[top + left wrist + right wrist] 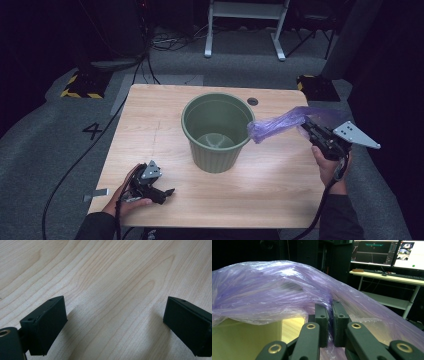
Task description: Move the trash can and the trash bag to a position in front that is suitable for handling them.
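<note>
A green plastic bin (217, 131) stands upright in the middle of the wooden table (280, 180). A thin purple plastic bag (280, 123) hangs in the air to its right, one end reaching the bin's rim. My right gripper (307, 125) is shut on the bag, held above the table's right edge. In the right gripper view the two jaws pinch a fold of the purple bag (277, 292), and the right gripper (330, 308) has the bin's green wall (242, 340) below it. My left gripper (169, 192) rests on the table at the front left, open with nothing between its fingers (47, 322).
A small round cable hole (252, 101) lies in the table top behind the bin. The floor around is grey carpet with cables (75, 165) and yellow-black striped blocks (80, 85). A desk with lit monitors (387, 252) stands in the right gripper view.
</note>
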Available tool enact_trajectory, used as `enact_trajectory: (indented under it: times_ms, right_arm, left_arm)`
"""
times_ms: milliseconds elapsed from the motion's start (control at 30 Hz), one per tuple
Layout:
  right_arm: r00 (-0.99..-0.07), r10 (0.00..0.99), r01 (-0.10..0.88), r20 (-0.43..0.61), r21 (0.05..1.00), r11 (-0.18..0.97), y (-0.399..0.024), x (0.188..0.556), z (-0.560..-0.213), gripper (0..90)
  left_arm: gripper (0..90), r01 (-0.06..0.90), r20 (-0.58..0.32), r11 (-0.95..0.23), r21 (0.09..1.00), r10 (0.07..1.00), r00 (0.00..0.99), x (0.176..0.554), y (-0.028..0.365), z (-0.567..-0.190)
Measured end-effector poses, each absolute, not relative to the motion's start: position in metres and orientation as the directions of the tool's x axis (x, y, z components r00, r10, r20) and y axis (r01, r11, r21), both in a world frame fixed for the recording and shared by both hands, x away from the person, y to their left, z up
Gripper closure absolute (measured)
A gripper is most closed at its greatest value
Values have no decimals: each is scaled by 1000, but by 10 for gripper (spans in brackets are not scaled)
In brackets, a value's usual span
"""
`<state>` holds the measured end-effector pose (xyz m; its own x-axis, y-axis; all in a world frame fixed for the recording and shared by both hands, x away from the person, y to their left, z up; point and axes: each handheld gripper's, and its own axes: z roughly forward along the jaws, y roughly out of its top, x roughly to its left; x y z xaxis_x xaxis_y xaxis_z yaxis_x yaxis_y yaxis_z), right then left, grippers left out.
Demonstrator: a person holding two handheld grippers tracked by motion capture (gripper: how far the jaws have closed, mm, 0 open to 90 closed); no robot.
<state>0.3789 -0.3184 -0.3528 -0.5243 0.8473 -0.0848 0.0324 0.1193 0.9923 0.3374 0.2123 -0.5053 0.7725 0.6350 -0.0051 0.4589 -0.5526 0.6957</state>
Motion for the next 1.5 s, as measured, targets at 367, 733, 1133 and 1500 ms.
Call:
enact_trajectory:
  times_ms: [367, 733, 1133, 1500]
  right_arm:
    - [-511, 851, 25, -119, 988, 153, -300, 385, -344, 861]
    - [-527, 836, 25, -151, 981, 193, -278, 394, -344, 861]
    - [-554, 814, 29, -174, 973, 227, -260, 399, -348, 859]
    - [-573, 799, 43, -185, 966, 254, -246, 403, -355, 859]
  left_arm:
    - [45, 459, -5, -553, 696, 635, 773, 337, 212, -505]
    - [45, 459, -5, -553, 696, 634, 773, 337, 212, -505]
    - [45, 458, -6, -553, 696, 634, 773, 338, 212, -505]
    - [45, 458, -6, -553, 696, 634, 773, 338, 212, -505]
